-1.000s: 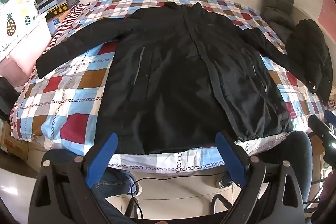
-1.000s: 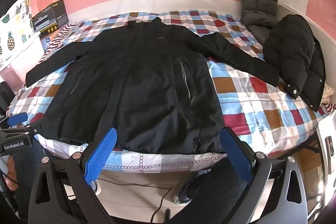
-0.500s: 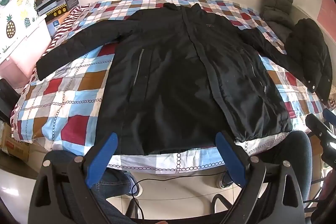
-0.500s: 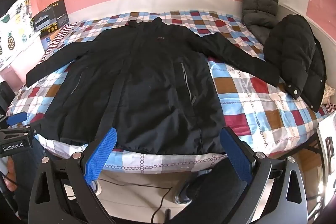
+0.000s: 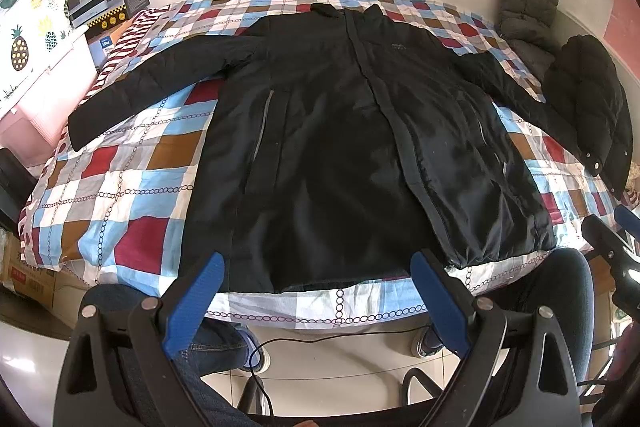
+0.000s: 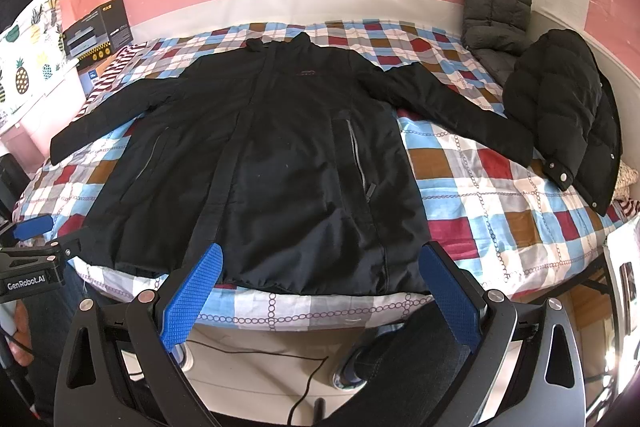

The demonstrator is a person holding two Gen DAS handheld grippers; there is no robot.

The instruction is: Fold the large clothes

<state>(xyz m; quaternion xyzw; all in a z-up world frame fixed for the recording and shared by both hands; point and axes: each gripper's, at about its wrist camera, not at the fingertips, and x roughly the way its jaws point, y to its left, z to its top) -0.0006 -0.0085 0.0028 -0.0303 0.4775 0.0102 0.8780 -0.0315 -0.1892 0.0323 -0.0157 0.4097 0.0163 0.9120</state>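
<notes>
Black jacket (image 5: 340, 155) spread flat on checked bedspread (image 5: 132, 187); right cuff tucked under puffer coat (image 6: 568, 111); left gripper (image 5: 316, 291) and right gripper (image 6: 320, 287) both spread apart, empty.

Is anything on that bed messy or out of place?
Mostly tidy: the black jacket lies flat on the checked bedspread, front up, sleeves spread. The odd one out is a second puffy black coat, heaped in a crumpled mound at the bed's right edge, beside one sleeve's cuff. Both grippers hover open, holding nothing.
</notes>
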